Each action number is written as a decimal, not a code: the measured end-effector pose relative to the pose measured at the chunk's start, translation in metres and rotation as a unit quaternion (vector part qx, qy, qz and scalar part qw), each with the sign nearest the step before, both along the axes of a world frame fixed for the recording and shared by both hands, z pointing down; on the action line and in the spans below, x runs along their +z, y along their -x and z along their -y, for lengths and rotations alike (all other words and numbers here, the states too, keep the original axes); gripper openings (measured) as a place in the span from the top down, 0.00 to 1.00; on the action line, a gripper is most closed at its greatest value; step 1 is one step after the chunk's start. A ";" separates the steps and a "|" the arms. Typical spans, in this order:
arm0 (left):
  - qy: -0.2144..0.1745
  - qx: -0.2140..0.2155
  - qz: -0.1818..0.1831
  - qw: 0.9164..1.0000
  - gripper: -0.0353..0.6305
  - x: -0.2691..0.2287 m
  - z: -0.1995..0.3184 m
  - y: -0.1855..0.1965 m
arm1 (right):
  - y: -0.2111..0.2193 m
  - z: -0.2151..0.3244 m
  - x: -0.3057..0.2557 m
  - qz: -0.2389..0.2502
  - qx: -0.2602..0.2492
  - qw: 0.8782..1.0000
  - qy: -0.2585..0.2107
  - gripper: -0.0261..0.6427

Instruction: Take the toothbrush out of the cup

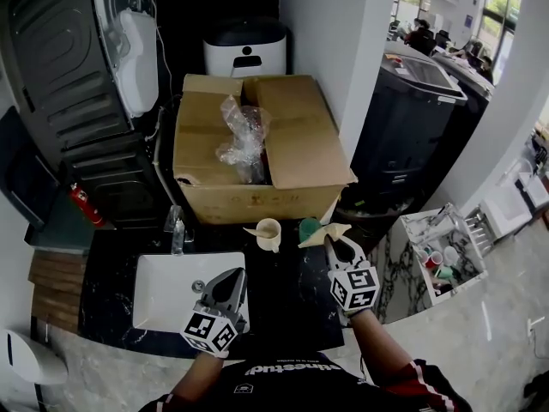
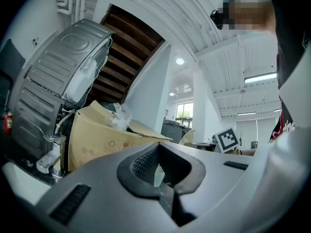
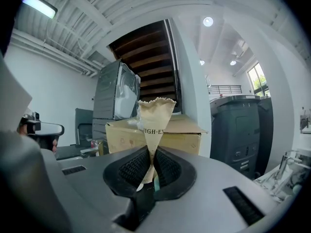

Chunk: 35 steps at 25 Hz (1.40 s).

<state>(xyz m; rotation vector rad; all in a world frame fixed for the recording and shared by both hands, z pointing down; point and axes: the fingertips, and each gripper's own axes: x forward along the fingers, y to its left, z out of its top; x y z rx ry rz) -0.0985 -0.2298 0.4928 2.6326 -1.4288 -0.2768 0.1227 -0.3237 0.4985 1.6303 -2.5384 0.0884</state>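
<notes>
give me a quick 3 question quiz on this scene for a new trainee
1. True or false: the left claw is shut with nothing in it.
2. What does the right claw pinch? A) a tan paper packet B) a metal spoon C) a bar of soap
3. In the head view, on which side of the cream cup does the white sink lie?
Key: 1 true; 2 A; 3 left.
</notes>
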 end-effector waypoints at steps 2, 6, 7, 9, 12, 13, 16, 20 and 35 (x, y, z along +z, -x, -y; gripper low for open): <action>0.000 0.005 -0.001 1.000 0.93 0.000 0.000 -0.002 | 0.000 -0.012 0.004 0.004 0.000 1.000 0.006 0.88; -0.002 0.011 0.000 1.000 0.93 -0.002 0.000 -0.006 | -0.001 -0.035 0.003 0.015 0.002 1.000 0.008 0.88; -0.002 0.012 0.001 1.000 0.93 -0.002 0.001 -0.006 | -0.001 -0.041 0.001 0.017 0.002 1.000 0.006 0.88; -0.003 0.013 0.003 1.000 0.93 -0.003 0.002 -0.005 | 0.000 -0.053 -0.002 0.017 0.001 1.000 0.003 0.88; -0.005 0.014 0.003 1.000 0.93 -0.004 0.002 -0.005 | 0.002 -0.073 -0.002 0.027 0.004 1.000 0.009 0.88; -0.005 0.014 0.003 1.000 0.93 -0.005 0.002 -0.004 | 0.003 -0.081 -0.002 0.034 0.005 0.999 0.013 0.88; -0.006 0.016 0.003 1.000 0.93 -0.005 0.003 -0.004 | 0.008 -0.103 -0.003 0.049 0.005 0.999 0.015 0.88; -0.004 0.020 0.001 1.000 0.93 -0.005 0.003 -0.007 | 0.013 -0.117 0.002 0.044 -0.001 0.999 0.022 0.88; -0.002 0.023 -0.003 1.000 0.93 -0.001 0.001 -0.010 | 0.011 -0.118 0.004 0.053 0.004 0.998 0.022 0.88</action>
